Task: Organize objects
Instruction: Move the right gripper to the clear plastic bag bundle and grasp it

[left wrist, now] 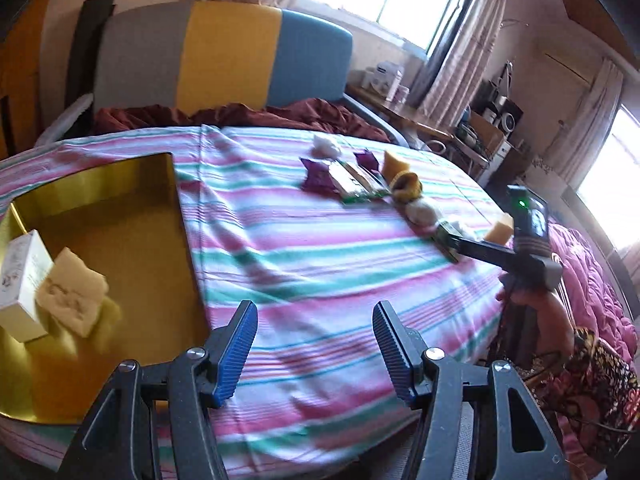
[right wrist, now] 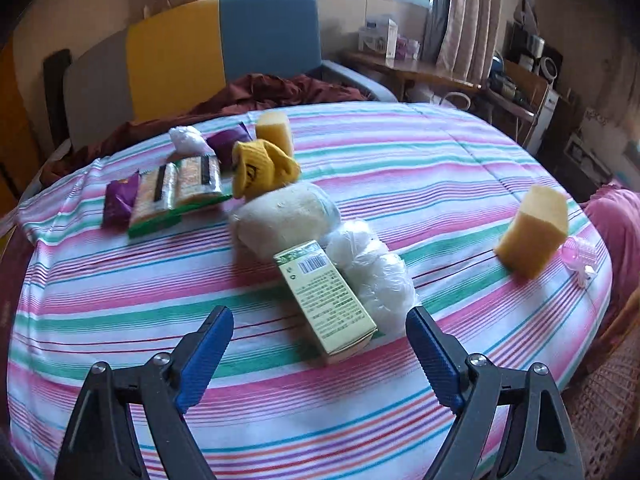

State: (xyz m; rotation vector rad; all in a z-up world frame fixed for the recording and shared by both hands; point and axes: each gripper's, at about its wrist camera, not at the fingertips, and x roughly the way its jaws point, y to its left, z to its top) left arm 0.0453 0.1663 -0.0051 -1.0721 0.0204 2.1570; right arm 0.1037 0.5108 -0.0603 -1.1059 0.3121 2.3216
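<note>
**On the Striped Bed: Risks Ahead of the Next Pick**

Left wrist view: the left gripper [left wrist: 314, 350] stands spread over the striped sheet [left wrist: 320, 272] with nothing between its pads. The gold tin [left wrist: 120, 200] lies to its left and already holds a white carton [left wrist: 22, 280] and a pale sponge [left wrist: 72, 292]. The right gripper [left wrist: 450, 242] reaches into the loose row of objects across the bed. Judgement: the tin sits on soft bedding near the edge, so a hard drop against its wall could tilt or slide it.

Right wrist view: the right gripper [right wrist: 320, 344] is spread wide and empty, with the green-printed box [right wrist: 328, 304] lying just ahead between its fingers. A clear plastic bag [right wrist: 372, 276] touches the box on the right, and a cream roll [right wrist: 284, 216] lies just behind it. Judgement: closing here could snag the bag film along with the box, or push the box askew on the yielding sheet. A yellow knit item [right wrist: 262, 168], 2 packaged snack bars [right wrist: 176, 188], a purple packet [right wrist: 118, 200] and a yellow sponge [right wrist: 274, 130] crowd the far side. Another yellow sponge [right wrist: 534, 232] and a pink plastic item [right wrist: 578, 258] lie well apart, near the right edge, where a nudge could knock them off.
</note>
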